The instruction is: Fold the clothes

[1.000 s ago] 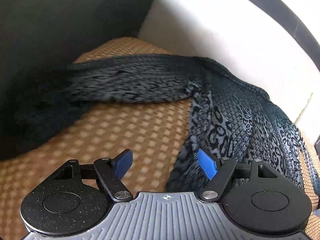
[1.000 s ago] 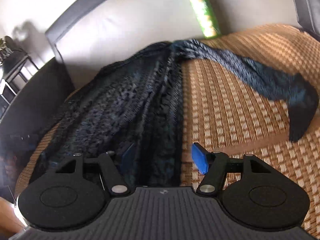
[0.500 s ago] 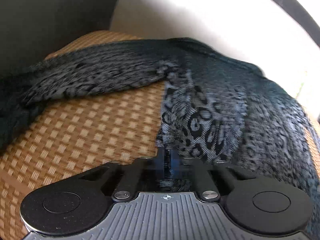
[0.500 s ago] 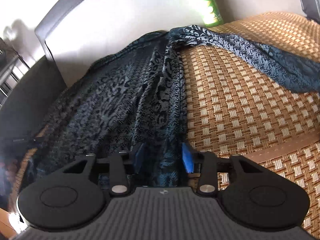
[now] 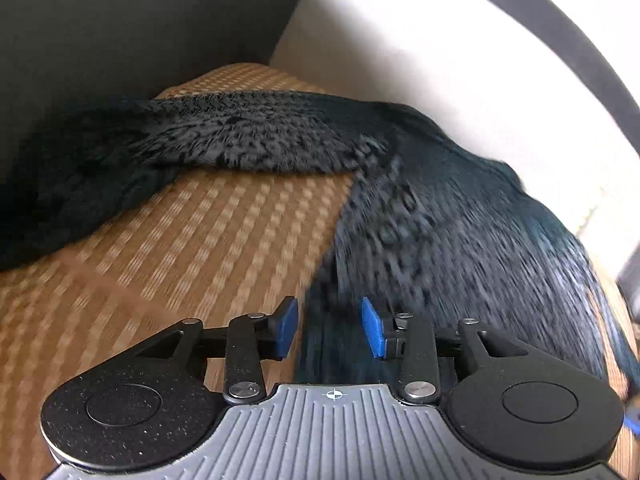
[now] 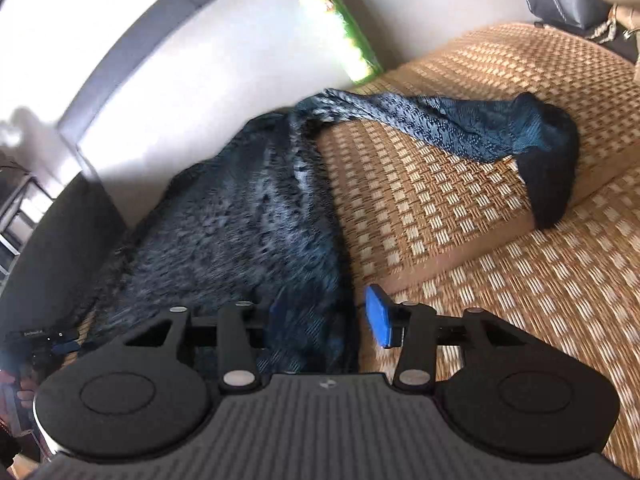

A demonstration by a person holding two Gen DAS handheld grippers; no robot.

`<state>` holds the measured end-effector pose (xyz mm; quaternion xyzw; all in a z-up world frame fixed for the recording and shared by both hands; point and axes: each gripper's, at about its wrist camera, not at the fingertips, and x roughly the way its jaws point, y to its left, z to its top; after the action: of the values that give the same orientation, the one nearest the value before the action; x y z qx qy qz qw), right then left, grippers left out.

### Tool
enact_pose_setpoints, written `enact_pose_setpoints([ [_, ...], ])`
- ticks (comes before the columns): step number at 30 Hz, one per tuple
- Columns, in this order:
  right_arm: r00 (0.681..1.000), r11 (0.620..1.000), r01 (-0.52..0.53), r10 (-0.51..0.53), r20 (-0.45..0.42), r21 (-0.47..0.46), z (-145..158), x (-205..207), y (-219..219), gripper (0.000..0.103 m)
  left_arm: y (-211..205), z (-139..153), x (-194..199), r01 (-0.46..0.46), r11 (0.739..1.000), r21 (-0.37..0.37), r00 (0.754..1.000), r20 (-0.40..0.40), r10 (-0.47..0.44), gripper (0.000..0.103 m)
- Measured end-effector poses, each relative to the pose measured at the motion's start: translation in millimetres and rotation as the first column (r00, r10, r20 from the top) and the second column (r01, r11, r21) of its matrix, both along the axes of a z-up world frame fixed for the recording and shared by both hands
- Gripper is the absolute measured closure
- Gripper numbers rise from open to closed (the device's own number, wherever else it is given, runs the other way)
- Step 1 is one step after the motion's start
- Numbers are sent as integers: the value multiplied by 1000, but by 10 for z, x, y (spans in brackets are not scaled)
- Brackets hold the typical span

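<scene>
A: Blue-black leopard-print knit garment (image 5: 440,220) spread flat on the woven tan straw mat (image 5: 180,248) of the sofa, one sleeve (image 5: 240,140) stretched out to the left, probably laid ready for folding.

B: And the left gripper (image 5: 330,328)?

A: Half wide, just been opening, hem edge between the pads but not pinched. Same for the right gripper (image 6: 328,316), cloth loose between.

B: Anything hard to make out?

A: Print blurred, hem under both hidden, cuff lost in shadow. Green cylindrical can (image 6: 344,36) against the backrest, label unreadable.

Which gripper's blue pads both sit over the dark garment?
The right gripper: both pads lie over the garment. The left gripper has one pad over the woven mat.
</scene>
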<state>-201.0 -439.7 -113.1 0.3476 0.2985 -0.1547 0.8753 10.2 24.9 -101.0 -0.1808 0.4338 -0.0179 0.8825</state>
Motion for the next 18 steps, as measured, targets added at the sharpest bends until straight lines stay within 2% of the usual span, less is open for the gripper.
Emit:
enact_pose_setpoints([
  [3,1000,999,-18,18,9,45,38,-271,149,52,-17,-11,-431,23,1000,1,999,-24,-23,48],
  [6,999,996,-47,48,-18,78,5,-470,332,51,-8,-110,-725,16,1000,-9,998,-60,-17,47],
  [9,996,993,-55,62,-59,106,-34,-570,488,50,-49,-175,-880,12,1000,-28,997,-75,-14,45],
  [11,995,990,-65,74,-71,122,-85,-592,577,49,-121,-206,-947,44,998,-41,996,-78,-47,44],
  [13,994,991,-68,77,-73,117,-113,-610,646,50,-225,-218,-1007,77,997,-10,995,-69,-78,45],
  [14,995,992,-67,75,-70,106,-117,-615,669,52,-277,-220,-1027,87,996,19,994,-67,-86,64],
  [15,995,992,-61,70,-78,108,-121,-608,667,59,-314,-226,-1038,92,995,33,994,-69,-90,99],
  [16,994,992,-56,66,-87,111,-125,-601,664,82,-327,-236,-1037,90,996,26,993,-78,-88,99],
  [17,991,990,-57,71,-110,130,-138,-589,645,97,-334,-237,-1045,87,996,23,993,-83,-85,100],
  [18,990,988,-51,70,-122,145,-143,-589,622,97,-332,-225,-1068,81,996,23,994,-80,-79,100],
])
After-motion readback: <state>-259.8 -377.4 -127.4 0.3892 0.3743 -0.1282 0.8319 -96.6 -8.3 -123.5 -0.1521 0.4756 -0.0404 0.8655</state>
